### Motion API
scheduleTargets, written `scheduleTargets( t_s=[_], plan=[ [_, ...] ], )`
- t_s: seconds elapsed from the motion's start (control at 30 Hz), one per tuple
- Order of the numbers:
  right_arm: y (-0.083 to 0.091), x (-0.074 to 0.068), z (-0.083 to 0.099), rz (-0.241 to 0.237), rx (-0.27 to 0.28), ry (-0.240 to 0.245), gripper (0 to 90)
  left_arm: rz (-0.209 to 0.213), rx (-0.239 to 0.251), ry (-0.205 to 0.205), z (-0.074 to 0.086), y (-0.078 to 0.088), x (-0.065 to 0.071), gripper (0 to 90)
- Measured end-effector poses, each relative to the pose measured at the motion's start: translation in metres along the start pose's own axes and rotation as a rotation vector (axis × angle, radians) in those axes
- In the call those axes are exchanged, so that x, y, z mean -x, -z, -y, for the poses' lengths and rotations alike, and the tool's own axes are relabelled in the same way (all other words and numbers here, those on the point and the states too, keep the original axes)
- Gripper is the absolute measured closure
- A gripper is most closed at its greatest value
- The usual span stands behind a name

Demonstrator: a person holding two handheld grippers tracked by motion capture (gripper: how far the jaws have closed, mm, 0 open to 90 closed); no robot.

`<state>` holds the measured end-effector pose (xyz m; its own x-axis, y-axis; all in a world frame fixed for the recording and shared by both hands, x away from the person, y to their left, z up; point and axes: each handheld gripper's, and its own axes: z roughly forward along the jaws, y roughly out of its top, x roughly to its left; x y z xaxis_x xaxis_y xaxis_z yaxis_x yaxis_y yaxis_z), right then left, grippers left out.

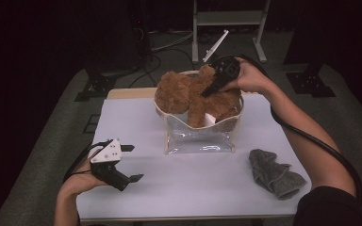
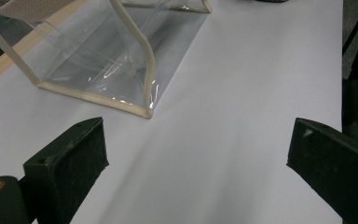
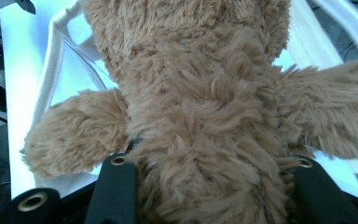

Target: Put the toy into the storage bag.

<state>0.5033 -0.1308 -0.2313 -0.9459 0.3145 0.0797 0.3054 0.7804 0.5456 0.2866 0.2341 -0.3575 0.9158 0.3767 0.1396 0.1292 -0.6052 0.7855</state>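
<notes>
A brown plush teddy bear (image 1: 191, 94) lies across the top opening of a clear plastic bag (image 1: 199, 139) with cream trim, partly sunk into it. My right gripper (image 1: 213, 84) is shut on the bear's body (image 3: 205, 140), its black jaws pressed into the fur on both sides. An arm of the bear (image 3: 74, 135) sticks out over the bag's rim (image 3: 56, 56). Near the table's front left, my left gripper (image 1: 132, 162) rests open and holds nothing. The left gripper view looks past its fingers (image 2: 70, 163) at the clear bag (image 2: 107, 70) on the white table.
A crumpled grey cloth (image 1: 275, 172) lies on the white tabletop (image 1: 193, 188) at the front right. A metal frame stand (image 1: 228, 21) and cables stand on the dark floor behind the table. A black cable (image 1: 311, 141) trails along the right forearm.
</notes>
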Motion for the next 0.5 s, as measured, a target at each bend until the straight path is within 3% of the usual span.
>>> scheduleTargets(
  t_s=[0.37,0.5],
  plan=[
    [-0.022,-0.009,0.007,-0.02,-0.05,0.019,55.9,-0.001,-0.003,0.005,0.001,0.001,-0.001,3.9],
    [-0.029,-0.006,0.012,-0.024,-0.071,0.005,55.9,0.0,-0.003,0.002,0.001,0.0,-0.001,3.9]
  ],
)
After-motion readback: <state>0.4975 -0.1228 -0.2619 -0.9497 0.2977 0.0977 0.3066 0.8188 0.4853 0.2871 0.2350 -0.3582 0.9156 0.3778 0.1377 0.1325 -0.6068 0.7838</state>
